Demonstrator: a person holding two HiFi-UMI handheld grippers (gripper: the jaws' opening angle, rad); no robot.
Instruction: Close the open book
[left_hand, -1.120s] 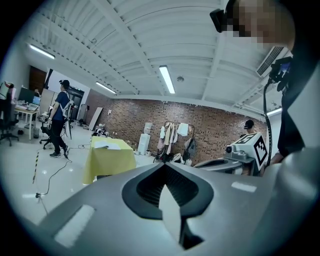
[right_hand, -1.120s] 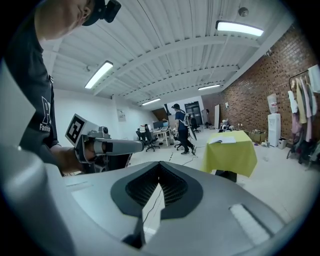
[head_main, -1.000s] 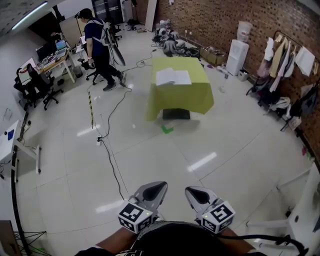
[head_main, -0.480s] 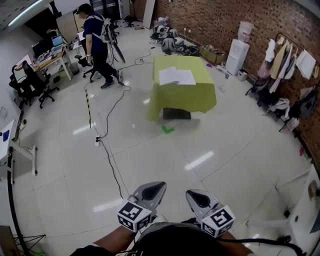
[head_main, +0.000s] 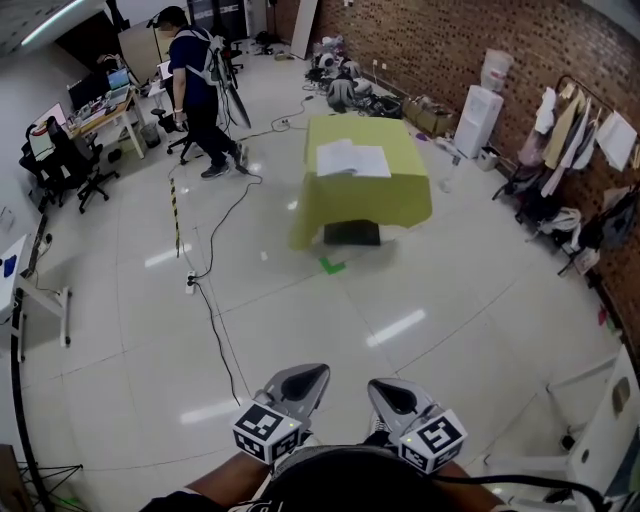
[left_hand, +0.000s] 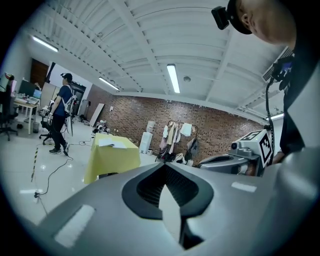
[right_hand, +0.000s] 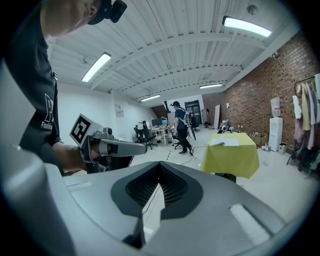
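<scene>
Left gripper (head_main: 303, 384): jaws pinched together, empty. Right gripper (head_main: 393, 394): same. Open book (head_main: 350, 158) flat on yellow table (head_main: 362, 205), well apart, across floor. Step: approach, square up to table, spread jaws before reaching cover. Head view shows pages from above. Gripper views show book only edge-on, but confirm jaw closure.
</scene>
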